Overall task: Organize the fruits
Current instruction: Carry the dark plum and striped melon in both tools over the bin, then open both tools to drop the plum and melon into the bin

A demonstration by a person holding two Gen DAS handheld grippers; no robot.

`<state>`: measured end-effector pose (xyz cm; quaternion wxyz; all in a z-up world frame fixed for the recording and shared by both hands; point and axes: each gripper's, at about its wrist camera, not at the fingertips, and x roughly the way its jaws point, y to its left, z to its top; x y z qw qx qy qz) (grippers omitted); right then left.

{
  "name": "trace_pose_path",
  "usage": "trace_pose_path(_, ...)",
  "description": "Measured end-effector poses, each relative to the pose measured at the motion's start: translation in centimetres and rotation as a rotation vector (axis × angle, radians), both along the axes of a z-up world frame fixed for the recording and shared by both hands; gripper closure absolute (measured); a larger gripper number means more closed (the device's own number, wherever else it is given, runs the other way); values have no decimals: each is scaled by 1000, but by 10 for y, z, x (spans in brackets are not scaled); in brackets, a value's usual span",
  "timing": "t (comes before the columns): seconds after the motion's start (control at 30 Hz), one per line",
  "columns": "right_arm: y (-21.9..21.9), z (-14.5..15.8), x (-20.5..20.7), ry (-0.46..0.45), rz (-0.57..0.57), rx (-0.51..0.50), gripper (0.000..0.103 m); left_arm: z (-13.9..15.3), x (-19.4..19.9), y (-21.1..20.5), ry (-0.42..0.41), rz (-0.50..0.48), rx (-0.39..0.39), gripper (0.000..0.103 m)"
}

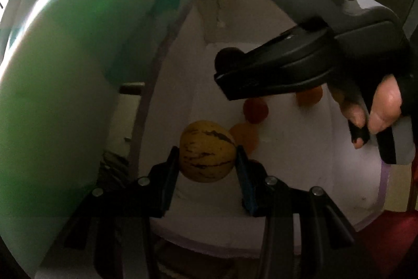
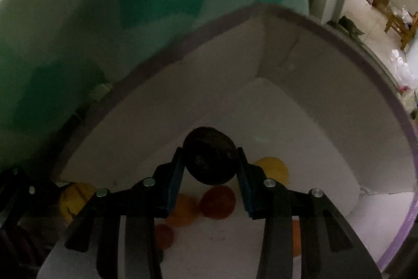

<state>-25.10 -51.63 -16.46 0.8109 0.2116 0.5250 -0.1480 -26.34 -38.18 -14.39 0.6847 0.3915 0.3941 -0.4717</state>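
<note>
My left gripper is shut on a yellow fruit with dark stripes, hanging low inside a white box with a purple rim. My right gripper is shut on a dark round fruit over the same box. In the left wrist view the right gripper reaches in from the upper right, with the dark fruit at its tip and a hand on its handle. Several orange, red and yellow fruits lie on the box floor. The striped fruit shows at lower left.
A raised white lid or panel with green and teal patches stands close on the left of the box. Loose fruits lie under both grippers. Beyond the box's right rim are a tiled floor and a wooden chair.
</note>
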Motion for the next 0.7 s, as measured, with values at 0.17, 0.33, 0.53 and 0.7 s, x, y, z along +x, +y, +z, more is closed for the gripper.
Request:
trace_pose_path(0.17,0,-12,1,16,-1,8,64,-13,1,-3,0,-18,31,58)
trace_pose_path(0.33,-7,-7,-4,-13,-33,22,49,-11,4,-5,-24,-36,3,41)
trace_pose_path(0.53,-21,20,-23,-100,-87,18,46,5,-5,9,-53,-51,-66,26)
trace_pose_path(0.7,-30,62,-41,-174,-152,-34,46,29,-26,23,-110,-113,-154,20)
